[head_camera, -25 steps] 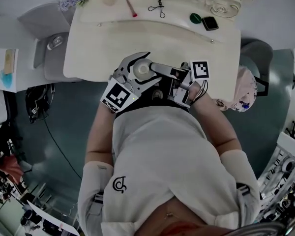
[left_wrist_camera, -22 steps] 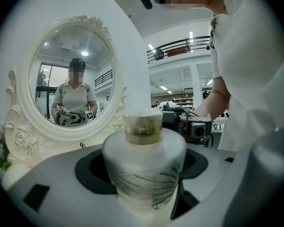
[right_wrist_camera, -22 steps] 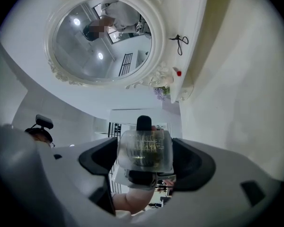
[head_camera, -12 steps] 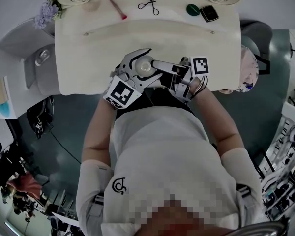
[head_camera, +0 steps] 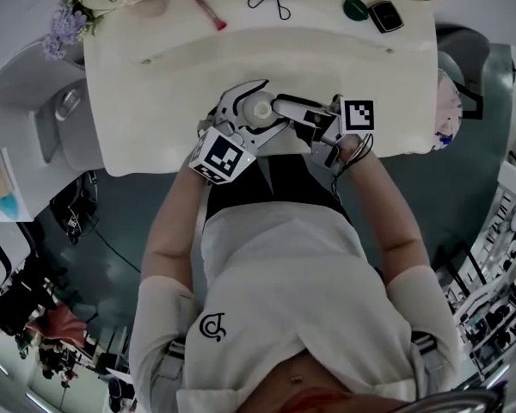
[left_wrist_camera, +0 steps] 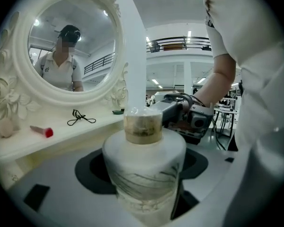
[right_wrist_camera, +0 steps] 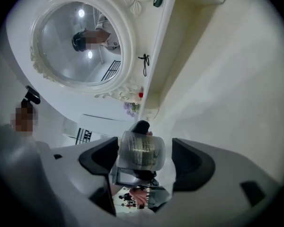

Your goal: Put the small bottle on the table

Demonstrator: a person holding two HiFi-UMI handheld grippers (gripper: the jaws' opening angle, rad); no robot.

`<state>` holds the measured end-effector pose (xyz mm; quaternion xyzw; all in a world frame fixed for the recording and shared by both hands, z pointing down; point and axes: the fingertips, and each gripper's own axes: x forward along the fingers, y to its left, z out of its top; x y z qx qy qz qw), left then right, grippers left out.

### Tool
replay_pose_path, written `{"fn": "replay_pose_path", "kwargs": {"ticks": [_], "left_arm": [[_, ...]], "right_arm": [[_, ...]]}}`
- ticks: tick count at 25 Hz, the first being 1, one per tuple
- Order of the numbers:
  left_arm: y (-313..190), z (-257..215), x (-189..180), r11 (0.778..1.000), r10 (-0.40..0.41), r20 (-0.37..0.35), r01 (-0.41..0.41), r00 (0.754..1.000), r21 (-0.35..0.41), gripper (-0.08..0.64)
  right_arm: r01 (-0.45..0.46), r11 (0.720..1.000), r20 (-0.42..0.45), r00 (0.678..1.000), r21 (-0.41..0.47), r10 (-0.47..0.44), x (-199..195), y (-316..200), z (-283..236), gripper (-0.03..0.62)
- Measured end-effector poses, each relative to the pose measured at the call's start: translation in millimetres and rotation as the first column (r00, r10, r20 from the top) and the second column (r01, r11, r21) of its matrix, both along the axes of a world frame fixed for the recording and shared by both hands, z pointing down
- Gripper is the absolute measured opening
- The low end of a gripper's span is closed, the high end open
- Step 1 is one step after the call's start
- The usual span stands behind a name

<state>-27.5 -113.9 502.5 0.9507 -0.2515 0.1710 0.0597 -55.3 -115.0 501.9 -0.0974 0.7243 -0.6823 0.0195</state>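
left tool (left_wrist_camera: 142, 174): clamped on bottle (head_camera: 260, 110) | right tool (right_wrist_camera: 146, 160): jaws apart round cap (right_wrist_camera: 142, 149) | risk: tilted release tips bottle off table's (head_camera: 155, 101) near edge

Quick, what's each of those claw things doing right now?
Left gripper: closed on the small bottle.
Right gripper: open, jaws either side of its cap, not clamped.
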Motion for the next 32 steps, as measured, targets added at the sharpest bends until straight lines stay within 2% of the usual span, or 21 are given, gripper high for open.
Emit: {"fn": "replay_pose_path", "kwargs": {"ticks": [4,7,11,13,17,22,26,29,32], "left_arm": [[-0.8,21.5,6.3,0.999,0.038,0.061,-0.038,0.997,0.004,0.353],[-1.6,31.9,12.7,0.998,0.058,0.076,-0.058,0.995,-0.006,0.352],[-4.6,42.0,17.2,0.997,0.076,0.114,-0.076,0.99,-0.013,0.353],[-4.2,47.9,18.6,0.996,0.091,0.151,-0.09,0.984,-0.01,0.353],[-3.0,55.3,20.9,0.994,0.107,0.177,-0.105,0.978,-0.019,0.353],[-2.7,57.3,21.6,0.993,0.116,0.165,-0.111,0.979,-0.038,0.353],[-3.7,61.2,18.1,0.989,0.136,0.153,-0.124,0.979,-0.086,0.353],[-5.2,60.9,19.2,0.988,0.126,0.139,-0.112,0.982,-0.103,0.353],[-6.1,60.0,18.1,0.991,0.1,0.133,-0.086,0.986,-0.105,0.362]], "right_arm": [[-0.015,0.999,-0.099,0.995,0.044,0.02,12.6,-1.6,14.1,0.292],[-0.046,0.999,-0.072,0.996,0.026,0.048,17.0,-1.8,14.2,0.194],[-0.088,0.996,-0.065,0.994,0.03,0.09,23.4,-4.1,17.8,0.167],[-0.096,0.995,-0.065,0.993,0.042,0.098,24.8,-3.8,18.7,0.124],[-0.11,0.994,-0.073,0.991,0.018,0.111,26.8,-2.3,23.9,0.121],[-0.12,0.993,-0.068,0.99,-0.003,0.12,28.5,-2.3,26.1,0.121],[-0.129,0.991,-0.06,0.99,-0.026,0.128,23.9,-1.9,27.6,0.129],[-0.147,0.989,-0.059,0.988,-0.036,0.145,24.4,-2.4,29.3,0.133],[-0.136,0.99,-0.105,0.986,-0.027,0.132,26.7,0.4,34.9,0.14]]}}
